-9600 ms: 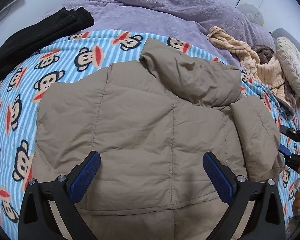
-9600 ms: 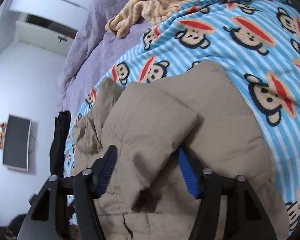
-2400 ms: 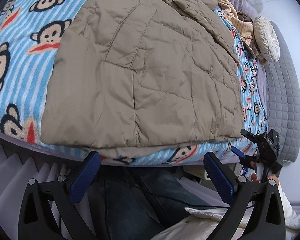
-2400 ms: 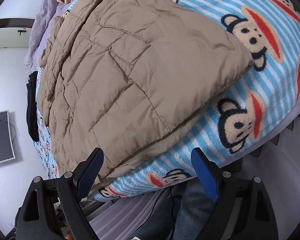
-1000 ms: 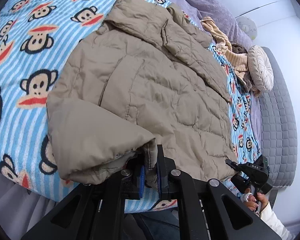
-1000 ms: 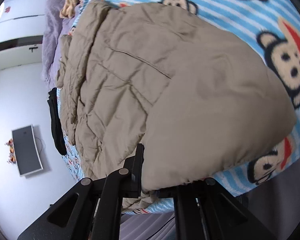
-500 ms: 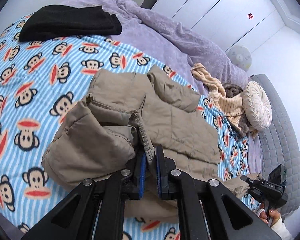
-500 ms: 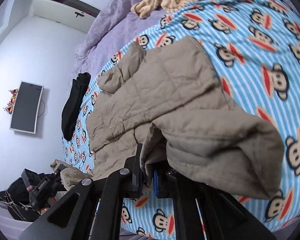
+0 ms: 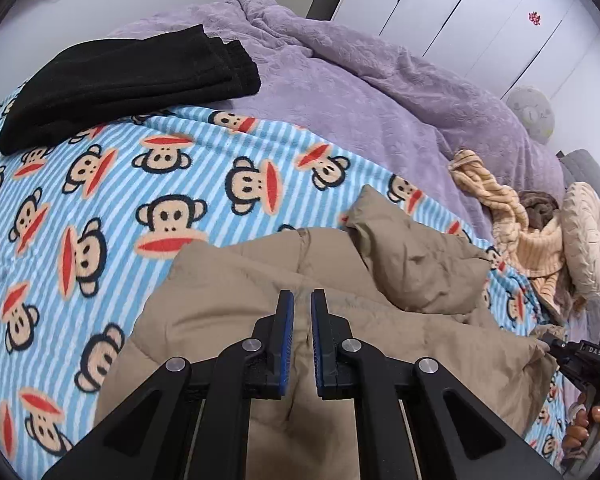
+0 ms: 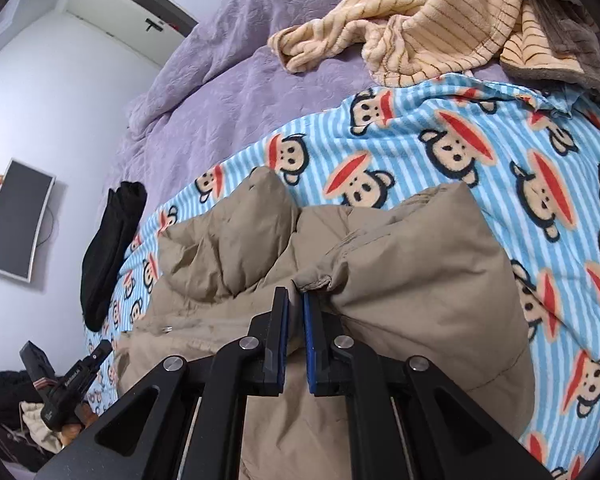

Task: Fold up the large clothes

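Bed [image 9: 380, 92] — monkey blanket [image 9: 100, 200], tan jacket [image 9: 400, 340], black garment [image 9: 120, 76] lying on top.

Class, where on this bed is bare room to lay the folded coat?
Free: monkey-print blanket between black folded garment and tan puffer coat; also purple duvet. Crowded: striped beige clothes beside round cushion.

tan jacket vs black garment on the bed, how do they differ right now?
The tan jacket is puffy and quilted; the black garment looks flat and thin.
The tan jacket is rumpled and only partly folded; the black garment is already a neat folded stack.
The left tool and right tool are both shut on the tan jacket; nothing touches the black garment.
Both lie on the monkey-print blanket.
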`<act>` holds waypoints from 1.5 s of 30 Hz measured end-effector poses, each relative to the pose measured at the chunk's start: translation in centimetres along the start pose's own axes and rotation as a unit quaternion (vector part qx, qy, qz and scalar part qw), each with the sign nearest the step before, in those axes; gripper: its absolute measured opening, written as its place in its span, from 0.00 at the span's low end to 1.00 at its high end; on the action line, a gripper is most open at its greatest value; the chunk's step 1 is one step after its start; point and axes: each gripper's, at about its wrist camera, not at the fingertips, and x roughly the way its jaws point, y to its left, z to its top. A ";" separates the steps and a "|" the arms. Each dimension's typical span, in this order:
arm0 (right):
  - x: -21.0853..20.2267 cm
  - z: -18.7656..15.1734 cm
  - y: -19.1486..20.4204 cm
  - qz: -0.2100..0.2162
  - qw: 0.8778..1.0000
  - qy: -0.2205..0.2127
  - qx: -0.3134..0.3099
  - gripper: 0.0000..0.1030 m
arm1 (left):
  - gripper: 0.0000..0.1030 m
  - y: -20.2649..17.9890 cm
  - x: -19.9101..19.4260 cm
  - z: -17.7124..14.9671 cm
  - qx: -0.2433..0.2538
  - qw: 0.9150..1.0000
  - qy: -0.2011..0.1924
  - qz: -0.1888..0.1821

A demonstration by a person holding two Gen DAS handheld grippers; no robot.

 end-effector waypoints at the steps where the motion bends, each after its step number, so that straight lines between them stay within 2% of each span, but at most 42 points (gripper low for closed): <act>1: 1.1 0.6 -0.3 -0.004 1.000 0.001 0.011 0.08 | 0.10 0.1 1.2 0.5 0.004 1.000 0.004 0.011; 5: 5.1 2.1 -2.1 -0.020 0.999 0.009 0.047 0.08 | 0.10 0.8 5.3 1.6 0.014 0.999 0.018 0.047; 10: 8.9 2.6 -3.3 -0.037 0.998 0.023 0.051 0.08 | 0.10 1.4 8.6 2.2 0.017 0.997 0.027 0.070; 14: 9.1 3.2 -3.0 -0.037 0.998 0.026 0.051 0.09 | 0.11 0.9 7.5 2.5 0.026 0.996 0.017 0.078; 17: 7.2 3.4 -2.3 -0.026 0.999 0.037 0.028 0.10 | 0.12 1.0 5.2 2.8 0.045 0.997 0.011 0.065; 18: 6.2 3.5 -2.2 -0.025 0.999 0.035 0.017 0.22 | 0.34 1.3 4.5 2.8 0.049 0.997 0.012 0.058; 19: 5.0 3.4 -2.1 -0.028 0.999 0.027 0.006 0.36 | 0.81 1.8 3.8 2.9 0.048 0.998 0.014 0.050; 20: 3.6 3.2 -2.2 -0.037 0.999 0.012 -0.006 0.73 | 0.97 2.3 3.1 3.0 0.041 0.998 0.008 0.048; 21: 2.3 3.1 -2.5 -0.044 0.999 -0.007 -0.014 0.88 | 1.00 2.8 2.3 3.1 0.037 0.998 -0.007 0.048; 22: 1.0 3.0 -2.8 -0.055 0.998 -0.027 -0.023 0.88 | 1.00 3.2 1.9 3.3 0.041 0.998 -0.008 0.043; 24: -0.3 3.1 -3.9 -0.085 0.995 -0.035 -0.036 0.88 | 1.00 4.1 2.3 3.6 0.042 0.997 0.008 0.057; 26: -0.2 3.3 -6.0 -0.104 0.994 -0.021 -0.021 0.88 | 1.00 5.4 4.1 3.6 0.027 0.998 0.046 0.039; 28: 0.7 3.3 -8.4 -0.095 0.995 0.001 0.014 0.88 | 0.99 6.6 6.3 3.3 -0.002 0.996 0.089 0.021; 29: 1.3 3.3 -9.4 -0.085 0.996 0.012 0.034 0.88 | 0.95 6.8 7.3 2.9 -0.011 0.994 0.106 0.007; 30: 2.0 3.3 -10.3 -0.076 0.996 0.022 0.051 0.88 | 0.82 6.8 8.2 2.7 -0.015 0.993 0.121 -0.004; 32: 3.2 3.1 -11.1 -0.059 0.995 0.032 0.072 0.87 | 0.75 6.1 9.0 2.3 -0.008 0.992 0.124 -0.007; 33: 3.7 3.1 -11.1 -0.045 0.995 0.036 0.076 0.79 | 0.55 5.6 8.9 2.2 0.003 0.993 0.120 -0.009; 34: 4.2 3.1 -10.8 -0.032 0.996 0.043 0.075 0.65 | 0.39 5.0 8.5 2.3 0.013 0.993 0.115 -0.004; 36: 4.2 3.0 -9.3 -0.043 0.997 0.046 0.042 0.17 | 0.27 4.6 6.9 2.4 0.016 0.996 0.088 -0.008; 37: 3.9 2.9 -8.2 -0.039 0.998 0.039 0.017 0.12 | 0.25 4.7 6.0 2.5 0.013 0.997 0.072 -0.006; 39: 3.0 2.9 -6.2 -0.064 0.997 0.018 -0.030 0.11 | 0.23 5.0 4.9 2.7 0.009 0.999 0.046 0.008; 41: 3.2 3.4 -4.9 -0.090 0.994 0.006 -0.058 0.11 | 0.23 5.0 5.7 3.0 0.011 0.998 0.042 0.034; 45: 6.4 4.4 -5.4 -0.135 0.990 0.015 -0.050 0.11 | 0.23 4.7 9.2 3.2 0.009 0.996 0.046 0.077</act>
